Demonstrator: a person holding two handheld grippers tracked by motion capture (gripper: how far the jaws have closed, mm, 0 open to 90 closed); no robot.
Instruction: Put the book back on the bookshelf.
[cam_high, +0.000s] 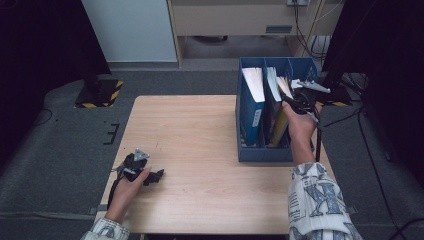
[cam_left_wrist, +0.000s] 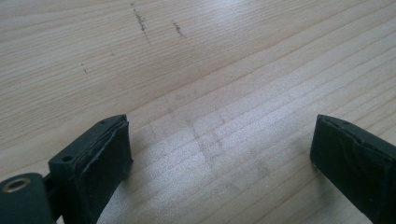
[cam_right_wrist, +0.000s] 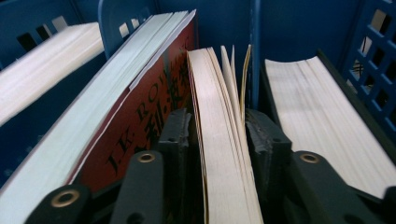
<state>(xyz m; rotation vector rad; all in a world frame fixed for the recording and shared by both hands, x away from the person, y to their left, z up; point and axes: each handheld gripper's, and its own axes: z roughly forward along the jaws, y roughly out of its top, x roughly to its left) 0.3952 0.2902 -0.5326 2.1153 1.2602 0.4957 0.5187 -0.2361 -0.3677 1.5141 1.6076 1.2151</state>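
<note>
A blue three-slot file rack (cam_high: 265, 152) stands on the right of the wooden table (cam_high: 200, 150) with several books upright in it. My right gripper (cam_high: 290, 103) reaches into the rack from above. In the right gripper view this gripper (cam_right_wrist: 217, 126) is shut on a cream-paged, yellow-covered book (cam_right_wrist: 224, 177), which leans beside a red-covered book (cam_right_wrist: 140, 112). My left gripper (cam_high: 156, 176) lies on the table near its front left. In the left gripper view its jaws stand wide apart, and the left gripper (cam_left_wrist: 219, 149) holds nothing over bare wood.
A blue-covered book (cam_high: 255, 107) fills the rack's left slot, and another thick book (cam_right_wrist: 322, 121) sits past a divider on the right. Faint pencil marks (cam_left_wrist: 140, 21) dot the wood. Dark floor, cables and a black stand base (cam_high: 100, 92) surround the table.
</note>
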